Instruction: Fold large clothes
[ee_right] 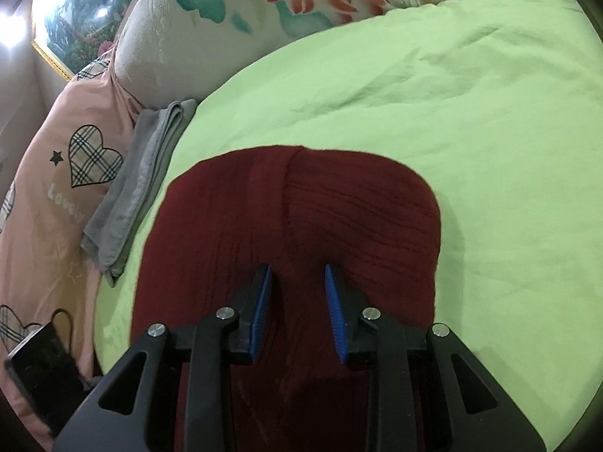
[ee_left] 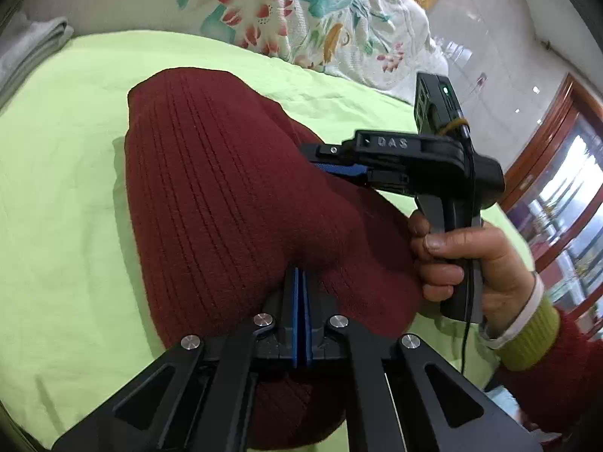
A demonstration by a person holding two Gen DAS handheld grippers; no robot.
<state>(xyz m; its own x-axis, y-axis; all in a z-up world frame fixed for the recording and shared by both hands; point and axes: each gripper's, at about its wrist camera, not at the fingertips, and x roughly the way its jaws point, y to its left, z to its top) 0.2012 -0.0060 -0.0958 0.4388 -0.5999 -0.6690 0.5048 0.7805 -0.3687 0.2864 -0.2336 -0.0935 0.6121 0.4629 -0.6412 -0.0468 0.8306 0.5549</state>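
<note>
1. On the bed (ee_right: 471,113), over a lime-green sheet: a dark red ribbed sweater (ee_right: 294,218), folded into a rounded-corner bundle.
2. Left tool (ee_left: 301,275): blue pads pressed together, clenched on a raised fold of the sweater (ee_left: 211,196), knit bunched up right at the tips.
3. Right tool (ee_right: 297,275): released, blue pads (ee_right: 264,301) spread apart, fabric showing in the gap, nothing pinched; resting on or just above the sweater, cannot tell which.
4. Same right tool (ee_left: 331,162) seen from the left wrist view: lying across the far right side of the sweater, tips on or sunk into the knit, grip there cannot tell.
5. Right hand (ee_left: 475,263) wrapped around the black handle, green cuff and red sleeve at the wrist, thin cable hanging below.
6. Beside the bed's left edge: a folded grey cloth (ee_right: 139,184), touching the sheet border, apart from the sweater.
7. Further left: pink bedding (ee_right: 49,173) with plaid hearts.
8. Behind the sheet: a floral quilt (ee_right: 233,19) in teal and red, heaped along the head of the bed.
9. At lower left: a black device (ee_right: 41,369) on the pink bedding.
</note>
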